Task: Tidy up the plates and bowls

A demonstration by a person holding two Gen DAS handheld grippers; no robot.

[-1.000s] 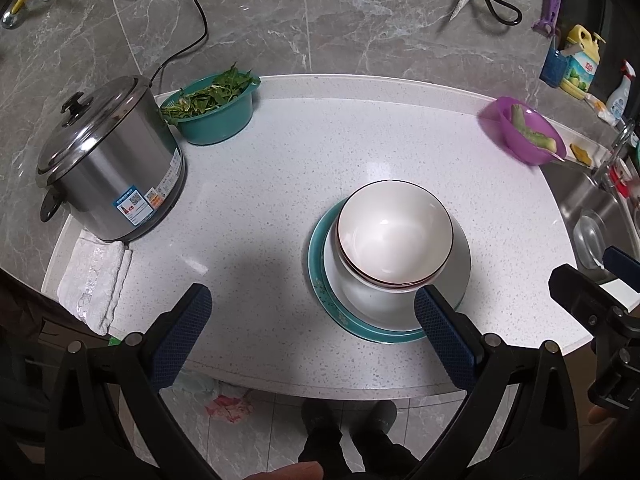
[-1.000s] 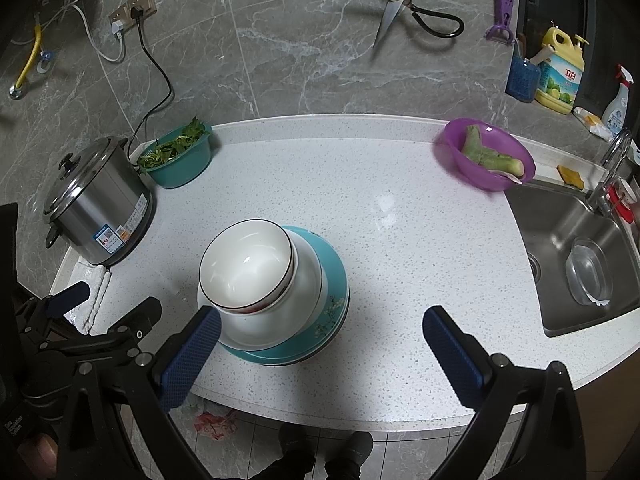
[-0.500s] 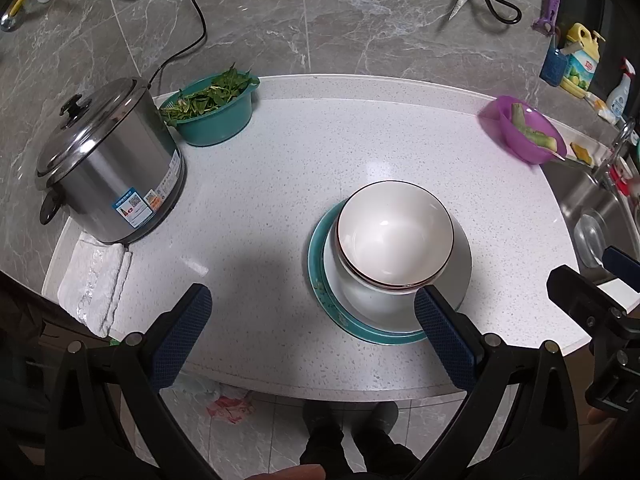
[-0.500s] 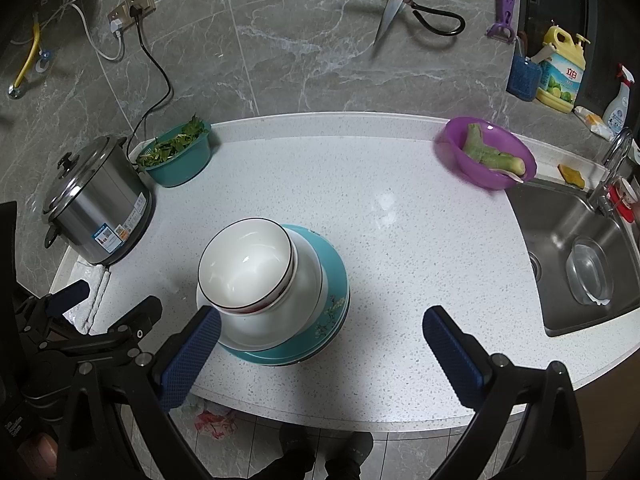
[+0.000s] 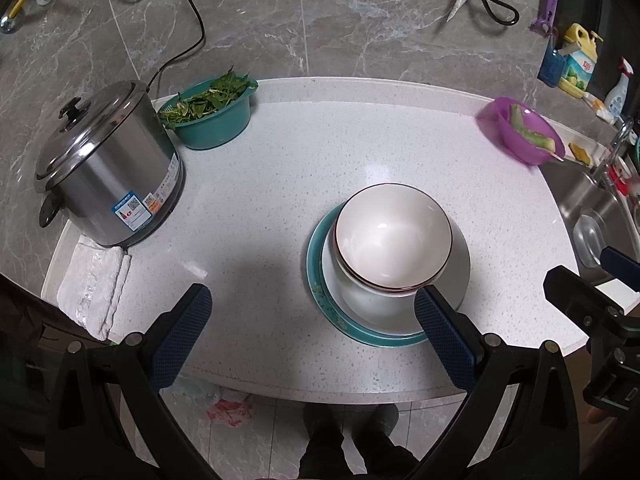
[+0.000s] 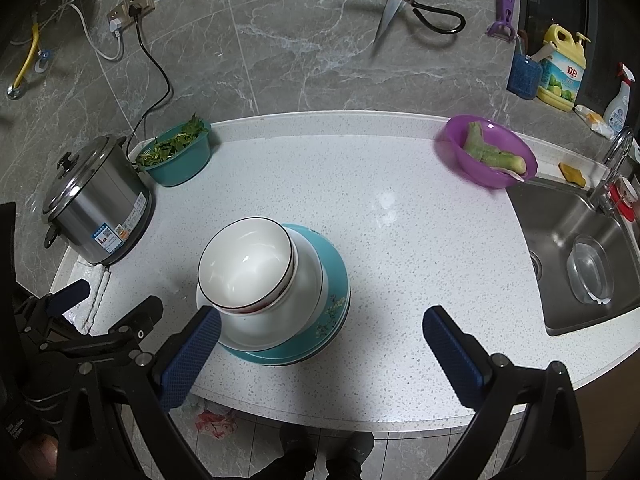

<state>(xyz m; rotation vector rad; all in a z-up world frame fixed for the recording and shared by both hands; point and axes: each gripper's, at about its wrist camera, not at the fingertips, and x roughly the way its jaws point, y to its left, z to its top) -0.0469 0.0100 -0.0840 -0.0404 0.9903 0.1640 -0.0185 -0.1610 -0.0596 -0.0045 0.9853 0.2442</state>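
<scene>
Both your grippers sit low at the near counter edge, jaws spread wide, nothing held. Your left gripper (image 5: pixel 308 336) has its right pad just in front of the stack's near rim; your right gripper (image 6: pixel 320 344) has its left pad against the stack's near-left side in view, contact can't be confirmed. The stack lies between them, just ahead: white brown-rimmed ceramic bowls (image 5: pixel 394 234) nested on a white plate over a teal floral-edged plate (image 6: pixel 332 312), on the speckled white countertop (image 5: pixel 304 160). Stack is round, no long axis; it's forward-right of left, forward-left of right, about equally near. Farther back: steel rice cooker (image 5: pixel 108 168), teal basin of greens (image 5: pixel 212 114), purple bowl (image 6: pixel 486 152).
</scene>
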